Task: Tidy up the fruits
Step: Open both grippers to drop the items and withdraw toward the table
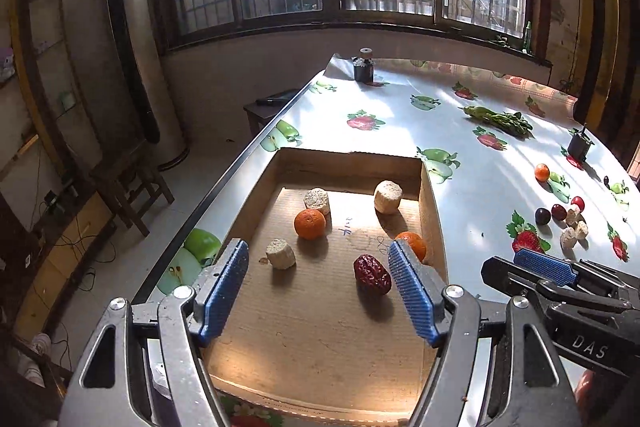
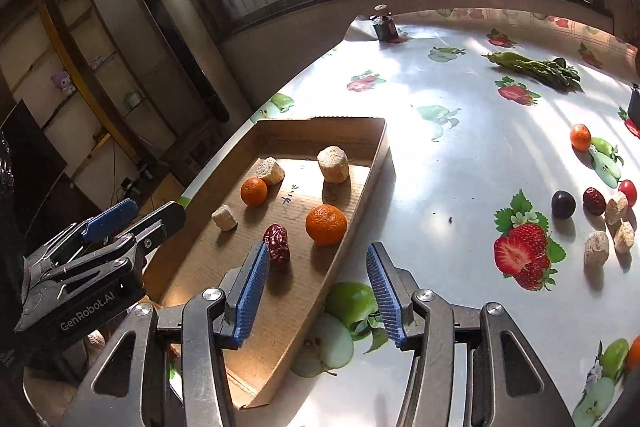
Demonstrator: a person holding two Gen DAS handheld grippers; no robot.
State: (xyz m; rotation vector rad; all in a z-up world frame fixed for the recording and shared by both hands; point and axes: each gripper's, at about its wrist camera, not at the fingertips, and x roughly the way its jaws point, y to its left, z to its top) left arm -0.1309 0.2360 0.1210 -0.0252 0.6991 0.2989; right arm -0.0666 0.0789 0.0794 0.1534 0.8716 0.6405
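In the left wrist view, the left tongs (image 1: 318, 291) stood spread wide and empty at the bottom of the frame, over the near end of a shallow cardboard tray (image 1: 430, 203) that filled the lower centre. Inside it, from left to right, lay a pale cylindrical chunk (image 1: 281, 253), a small orange (image 1: 310, 223) touching a second pale chunk (image 1: 317, 201) behind it, a wrinkled red date (image 1: 372, 274) near the right blue pad, a third chunk (image 1: 388, 196) toward the far wall, and another orange (image 1: 412, 243) partly hidden behind that pad. Faint blue handwriting on the tray floor could not be read. At the lower right edge the right tongs (image 1: 546, 267) entered, cut off by the frame, their body lettered "DAS".

In the right wrist view, the left tongs appeared at the lower left, marked "GenRobot.AI". The right tongs (image 2: 318, 291) were parted and gripped nothing, straddling the tray's near right wall at the bottom centre. On the fruit-printed surface (image 2: 460, 163) at the right of the frame lay a lone orange (image 2: 580, 137), and below it a cluster: a dark plum (image 2: 563, 204), a second date (image 2: 594, 201), a red cherry tomato (image 2: 628, 191) and three pale chunks (image 2: 596, 247). A green and an orange shape at the lower right corner were cut off and hard to identify.
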